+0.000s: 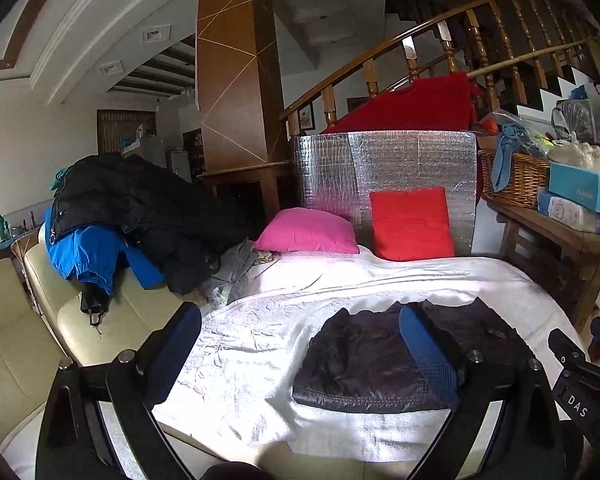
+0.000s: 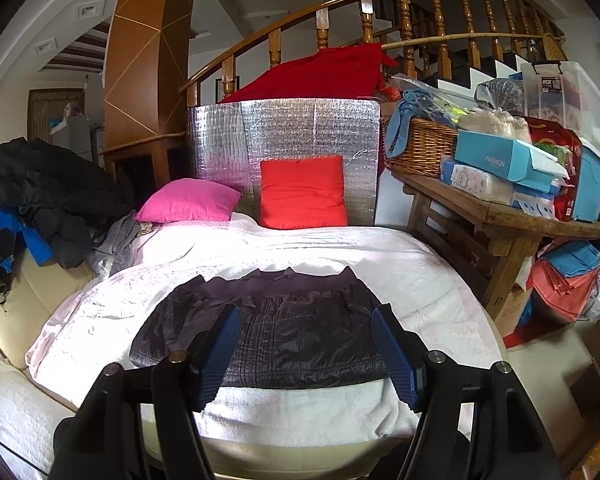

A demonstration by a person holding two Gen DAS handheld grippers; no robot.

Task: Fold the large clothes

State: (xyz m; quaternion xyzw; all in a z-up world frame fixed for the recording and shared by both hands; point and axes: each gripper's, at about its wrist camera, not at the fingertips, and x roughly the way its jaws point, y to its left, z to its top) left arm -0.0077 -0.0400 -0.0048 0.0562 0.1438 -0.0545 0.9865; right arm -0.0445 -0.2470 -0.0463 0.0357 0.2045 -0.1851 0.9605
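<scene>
Dark quilted jacket (image 2: pixel 267 328) folded flat on white blanket (image 2: pixel 340 252), left hand-held gripper (image 1: pixel 300 344) and right hand-held gripper (image 2: pixel 306 344) spread wide

A dark quilted jacket (image 2: pixel 275 326) lay folded into a compact rectangle on the white blanket (image 2: pixel 380 252), near the front edge. The right gripper (image 2: pixel 306 322) hung above it, its blue-padded fingers (image 2: pixel 394 354) spread wide, empty, one on each side of the jacket's near half. Farther back, a pink pillow (image 2: pixel 187 200) lay flat and a red cushion (image 2: pixel 303 192) leaned against a silver foil panel (image 2: pixel 283 128). A heap of dark coats (image 2: pixel 47 196) sat at the left. A wicker basket (image 2: pixel 424 144) and boxes crowded the wooden table (image 2: pixel 508 220) at the right.
</scene>
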